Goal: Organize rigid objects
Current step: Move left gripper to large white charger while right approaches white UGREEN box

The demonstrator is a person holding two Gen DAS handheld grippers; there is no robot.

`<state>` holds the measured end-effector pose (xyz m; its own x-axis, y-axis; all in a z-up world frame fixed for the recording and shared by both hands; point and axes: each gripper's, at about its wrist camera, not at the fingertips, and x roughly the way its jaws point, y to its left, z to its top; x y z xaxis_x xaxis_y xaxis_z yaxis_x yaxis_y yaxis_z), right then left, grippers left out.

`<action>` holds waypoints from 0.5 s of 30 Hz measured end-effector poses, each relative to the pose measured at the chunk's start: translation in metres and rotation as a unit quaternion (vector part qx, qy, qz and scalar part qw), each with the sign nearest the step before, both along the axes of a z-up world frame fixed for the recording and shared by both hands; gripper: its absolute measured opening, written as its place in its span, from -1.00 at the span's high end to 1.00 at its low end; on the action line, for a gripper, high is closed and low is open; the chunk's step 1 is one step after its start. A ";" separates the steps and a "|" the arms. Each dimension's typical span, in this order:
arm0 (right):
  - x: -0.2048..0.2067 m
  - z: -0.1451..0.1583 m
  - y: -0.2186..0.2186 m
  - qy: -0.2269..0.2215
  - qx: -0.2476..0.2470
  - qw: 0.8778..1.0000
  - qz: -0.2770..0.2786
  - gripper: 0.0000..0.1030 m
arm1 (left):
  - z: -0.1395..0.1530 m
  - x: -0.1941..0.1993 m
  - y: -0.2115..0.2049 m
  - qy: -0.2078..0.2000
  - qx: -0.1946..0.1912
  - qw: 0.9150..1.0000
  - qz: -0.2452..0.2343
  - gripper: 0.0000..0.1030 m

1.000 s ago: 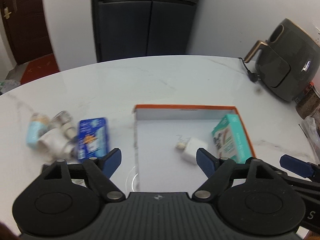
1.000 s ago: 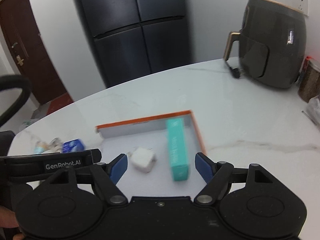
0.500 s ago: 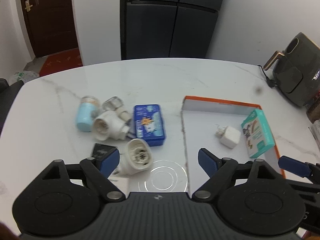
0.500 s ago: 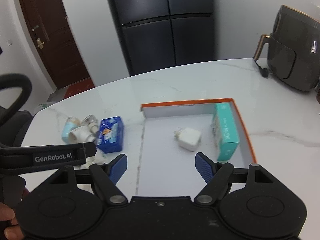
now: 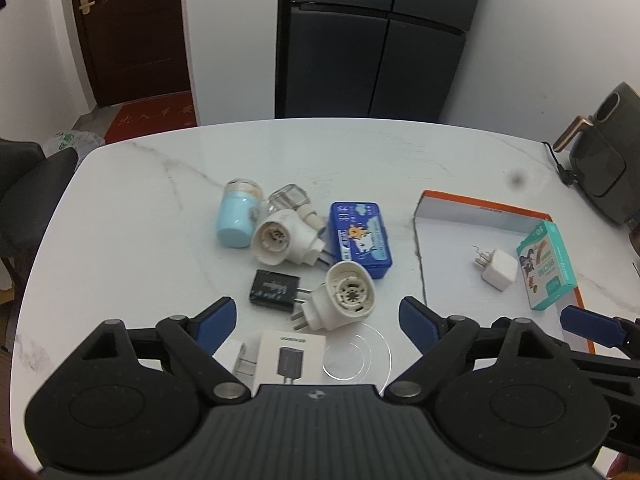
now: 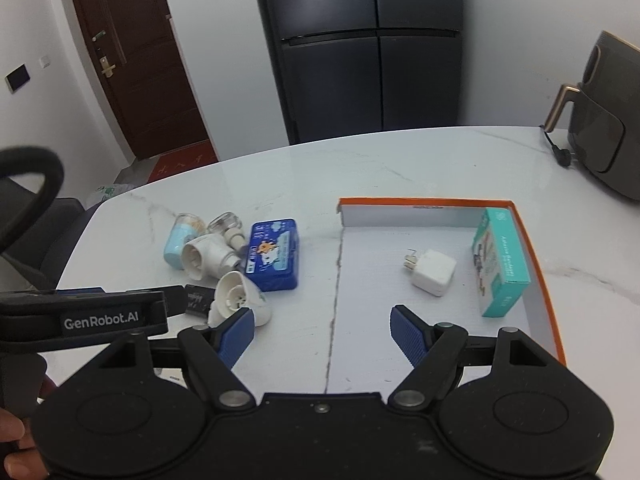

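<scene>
My left gripper [image 5: 316, 320] hovers over a loose pile on the white marble table; its jaws are opening and grip nothing. Just beyond its fingertips lie a round white plug adapter [image 5: 348, 296], a black charger [image 5: 274, 290] and a white charger carton [image 5: 290, 360]. Farther back are a blue tin [image 5: 360, 238], a white socket adapter [image 5: 280, 240], a light-blue bottle [image 5: 236, 220] and a clear bottle [image 5: 290, 198]. My right gripper [image 6: 324, 332] stands open and empty at the left edge of the orange-rimmed tray [image 6: 424, 202], which holds a white charger cube [image 6: 434, 268] and a teal box [image 6: 502, 264].
A dark air fryer [image 6: 608, 128] with its cord stands at the table's far right. A black fridge [image 5: 376, 40] fills the back wall. A dark chair [image 5: 24, 184] sits at the table's left end. A clear round disc [image 5: 356, 356] lies near the front edge.
Both grippers have moved left, from over the tray toward the pile, which now lies in full view. The left jaws stand wider than before.
</scene>
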<state>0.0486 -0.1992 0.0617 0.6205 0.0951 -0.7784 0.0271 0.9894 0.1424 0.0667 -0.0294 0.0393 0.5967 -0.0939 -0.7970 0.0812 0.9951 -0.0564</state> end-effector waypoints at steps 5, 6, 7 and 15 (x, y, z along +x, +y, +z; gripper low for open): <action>0.002 0.000 0.011 0.001 0.001 1.000 0.008 -0.73 | 0.001 0.000 0.010 0.000 0.000 1.000 0.008 -0.76; 0.002 0.000 0.013 0.001 0.000 1.000 0.010 -0.73 | 0.001 0.000 0.012 0.000 -0.001 1.000 0.009 -0.76; 0.002 0.000 0.015 0.001 0.000 1.000 0.011 -0.73 | 0.001 -0.001 0.014 0.000 -0.001 1.000 0.010 -0.76; 0.004 -0.001 0.027 0.004 0.001 1.000 0.023 -0.73 | -0.002 0.001 0.025 0.003 -0.003 1.000 0.018 -0.76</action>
<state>0.0524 -0.1722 0.0610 0.6098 0.1239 -0.7828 -0.0168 0.9895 0.1435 0.0675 -0.0044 0.0369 0.5945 -0.0777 -0.8004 0.0458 0.9970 -0.0627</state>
